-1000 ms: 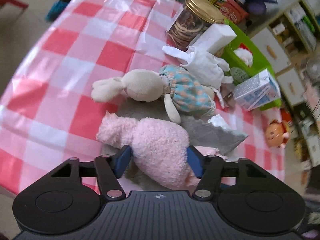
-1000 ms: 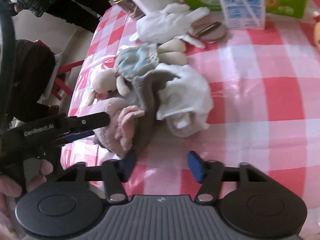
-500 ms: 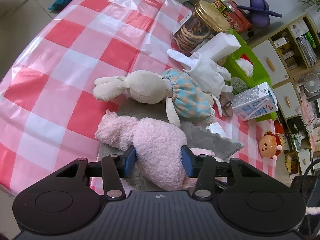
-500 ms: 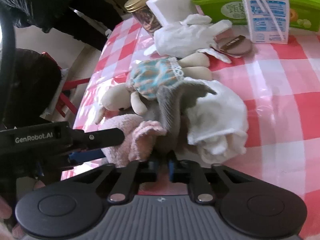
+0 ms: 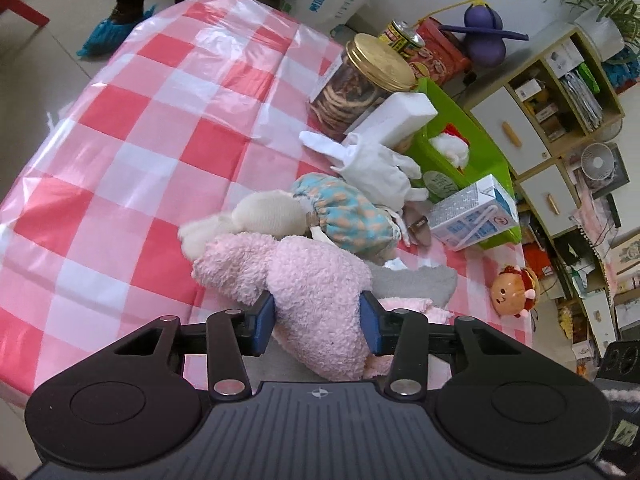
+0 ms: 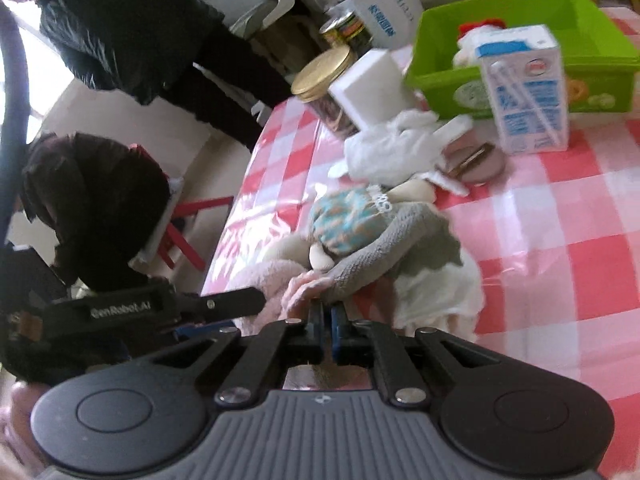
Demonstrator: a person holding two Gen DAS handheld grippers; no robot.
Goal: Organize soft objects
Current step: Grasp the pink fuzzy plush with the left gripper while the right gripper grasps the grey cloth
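A fluffy pink plush toy (image 5: 312,280) lies at the near edge of the red-checked table (image 5: 160,128), and my left gripper (image 5: 318,322) is shut on its body, blue pads pressing both sides. Behind it lie a cream bunny in a blue dress (image 5: 344,216) and a white cloth bunny (image 5: 376,168). My right gripper (image 6: 327,314) is shut on the edge of a grey cloth (image 6: 396,240), which hangs up off the table beside a pink towel (image 6: 304,284). A crumpled white cloth (image 6: 436,292) sits under the grey one. The left gripper's fingers (image 6: 224,304) show at the left of the right wrist view.
A green bin (image 5: 480,152) stands at the back right with a milk carton (image 5: 472,216) leaning on it. A gold-lidded jar (image 5: 360,84) and a white foam block (image 5: 400,116) stand behind the toys. A small doll head (image 5: 514,288) lies at the right. A person's legs stand past the table's far end.
The left jaws closed onto the pink plush and raised it a little. The right jaws went from open to shut on the grey cloth's edge and lifted it.
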